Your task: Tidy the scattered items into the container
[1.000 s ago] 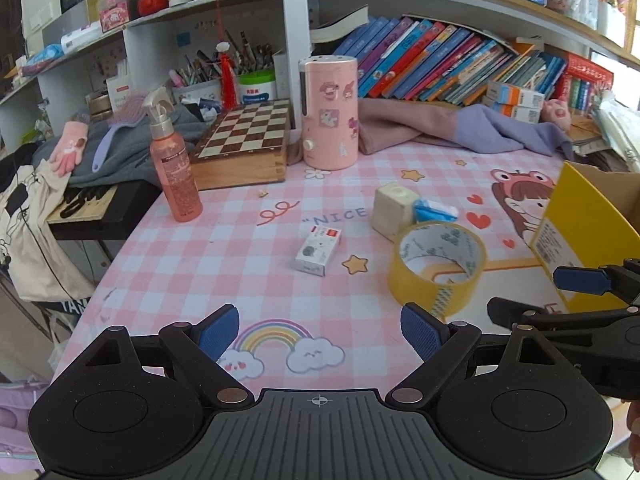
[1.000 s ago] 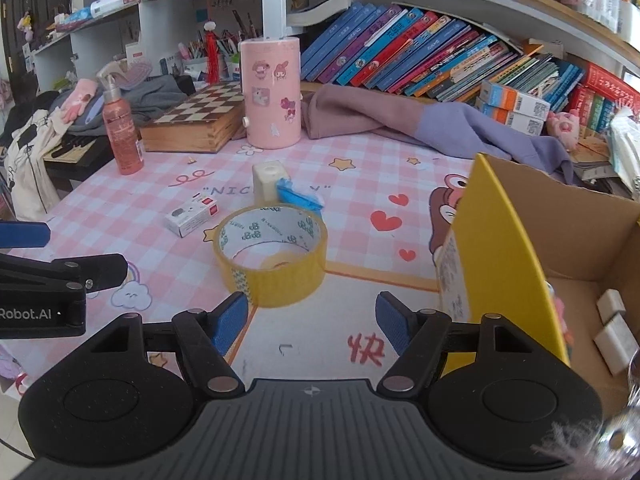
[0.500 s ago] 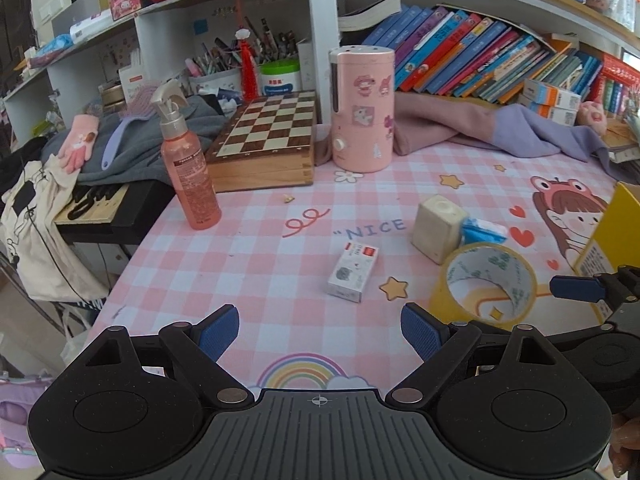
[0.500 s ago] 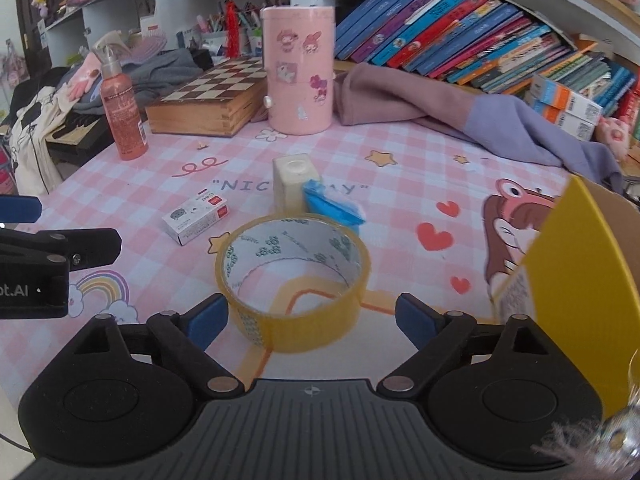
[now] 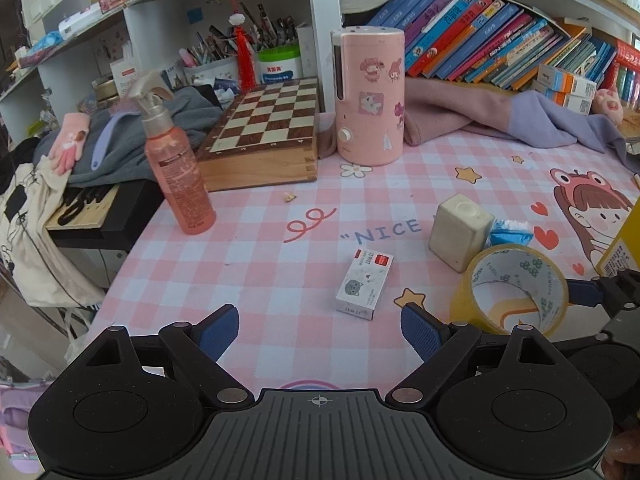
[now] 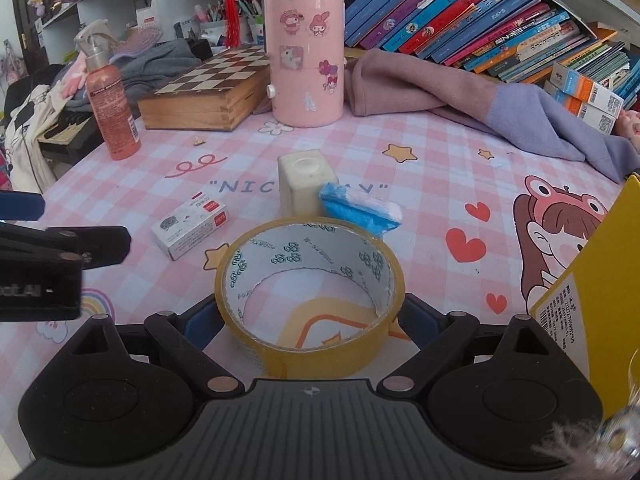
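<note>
A yellow tape roll (image 6: 308,340) lies flat on the pink checked table, between the open fingers of my right gripper (image 6: 308,320); whether the pads touch it is unclear. It also shows in the left wrist view (image 5: 516,292). A small white box (image 5: 364,284) lies ahead of my left gripper (image 5: 320,330), which is open and empty. A cream cube (image 6: 306,182) and a blue packet (image 6: 360,208) sit just beyond the roll. The yellow cardboard box (image 6: 592,280) stands at the right.
A pink spray bottle (image 5: 176,172), a wooden chessboard box (image 5: 264,140) and a pink canister (image 5: 370,96) stand at the back. Folded clothes (image 6: 460,96) lie before a row of books. The table's left edge (image 5: 132,248) drops off beside a keyboard.
My right gripper has moved forward so its open fingers now flank the tape roll. My left gripper has shifted left and forward, toward the small white box.
</note>
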`<state>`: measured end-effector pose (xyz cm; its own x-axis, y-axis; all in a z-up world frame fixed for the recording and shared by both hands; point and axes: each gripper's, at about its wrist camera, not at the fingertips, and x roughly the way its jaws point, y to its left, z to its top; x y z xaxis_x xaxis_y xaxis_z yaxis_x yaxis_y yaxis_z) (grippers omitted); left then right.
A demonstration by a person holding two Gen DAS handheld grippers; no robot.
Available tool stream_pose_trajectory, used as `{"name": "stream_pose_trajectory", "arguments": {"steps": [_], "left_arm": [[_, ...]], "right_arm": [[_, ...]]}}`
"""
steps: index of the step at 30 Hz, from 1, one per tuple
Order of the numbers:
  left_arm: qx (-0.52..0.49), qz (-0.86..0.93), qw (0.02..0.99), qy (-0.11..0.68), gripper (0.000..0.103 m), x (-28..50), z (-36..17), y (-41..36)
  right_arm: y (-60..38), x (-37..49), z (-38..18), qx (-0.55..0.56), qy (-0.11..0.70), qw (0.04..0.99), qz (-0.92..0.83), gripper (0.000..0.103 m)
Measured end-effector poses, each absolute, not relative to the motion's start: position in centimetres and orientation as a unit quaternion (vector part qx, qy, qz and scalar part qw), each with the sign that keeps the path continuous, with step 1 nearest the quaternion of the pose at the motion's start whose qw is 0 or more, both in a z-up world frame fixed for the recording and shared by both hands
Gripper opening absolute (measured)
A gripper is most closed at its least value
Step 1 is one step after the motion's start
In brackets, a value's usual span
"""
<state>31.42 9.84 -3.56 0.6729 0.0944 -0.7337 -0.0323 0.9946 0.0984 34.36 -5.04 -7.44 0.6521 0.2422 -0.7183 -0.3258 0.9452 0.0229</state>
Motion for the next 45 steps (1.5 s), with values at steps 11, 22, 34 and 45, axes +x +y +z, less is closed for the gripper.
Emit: {"name": "stream_pose_trajectory", "arguments": {"steps": [11, 22, 34, 45], "left_arm": [[0.063, -0.001, 0.910, 0.411, 0.088, 35.2, -6.3, 8.4], [0.026, -0.032, 0.901, 0.433, 0.042, 37.7, -7.9, 8.9], [-0.027, -0.029, 0.899, 0.437, 0.029, 36.0, -6.4, 10.1], [-0.118, -0.035, 0.902, 0.414, 0.029, 31.3, -3.2, 12.2]], "right_arm": [[-7.2, 33.5, -6.0, -0.037, 0.376, 0.918, 0.120, 0.090], [-8.6, 32.7, -5.5, -0.032, 0.375, 0.921, 0.101, 0.090], [-8.7, 31.3, -4.4, -0.032, 0.354, 0.929, 0.100, 0.090], [-9.3, 28.5, -2.9, -0.024, 0.336, 0.937, 0.093, 0.090]]}}
